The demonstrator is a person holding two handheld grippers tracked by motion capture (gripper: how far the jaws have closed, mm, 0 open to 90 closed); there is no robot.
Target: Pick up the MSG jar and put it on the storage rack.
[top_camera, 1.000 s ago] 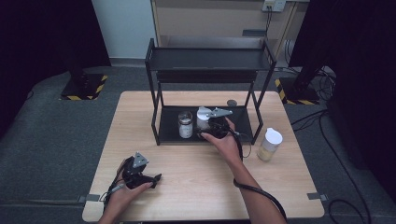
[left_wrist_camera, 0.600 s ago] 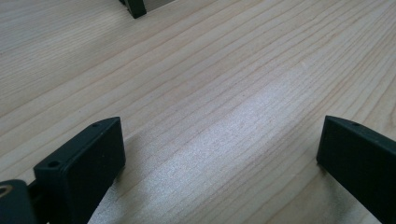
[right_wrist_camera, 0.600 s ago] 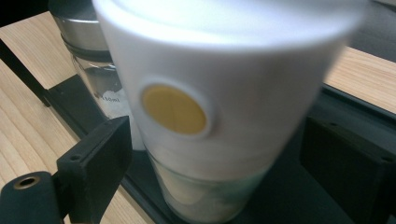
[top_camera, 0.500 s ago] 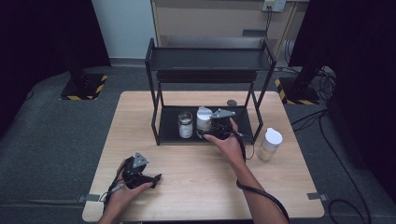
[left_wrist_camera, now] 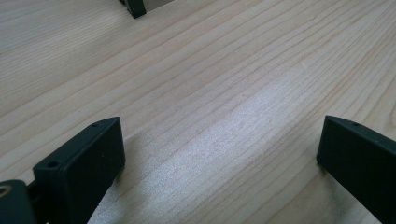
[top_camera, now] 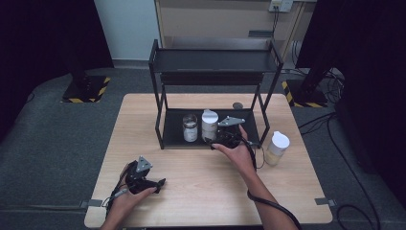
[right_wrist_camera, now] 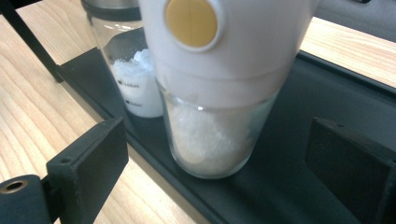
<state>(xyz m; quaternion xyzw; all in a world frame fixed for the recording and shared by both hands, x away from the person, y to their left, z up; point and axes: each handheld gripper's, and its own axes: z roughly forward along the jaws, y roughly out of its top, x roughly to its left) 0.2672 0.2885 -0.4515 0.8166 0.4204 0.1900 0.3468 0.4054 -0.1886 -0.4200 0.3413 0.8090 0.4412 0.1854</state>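
R gripper fingers just opening, off white-capped glass jar on black rack's lower shelf | L gripper open, idle on wooden table | risk: backing out crooked clips jar (tips it)

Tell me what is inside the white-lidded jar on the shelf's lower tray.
The white-lidded jar holds a white, grainy or crystalline filling in its glass lower part. The broad white lid covers the upper part, so the fill level is hidden.

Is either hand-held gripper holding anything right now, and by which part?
Nothing is held. The right hand-held gripper has just been opening around the white-capped jar; the left hand-held gripper stands open over the table.
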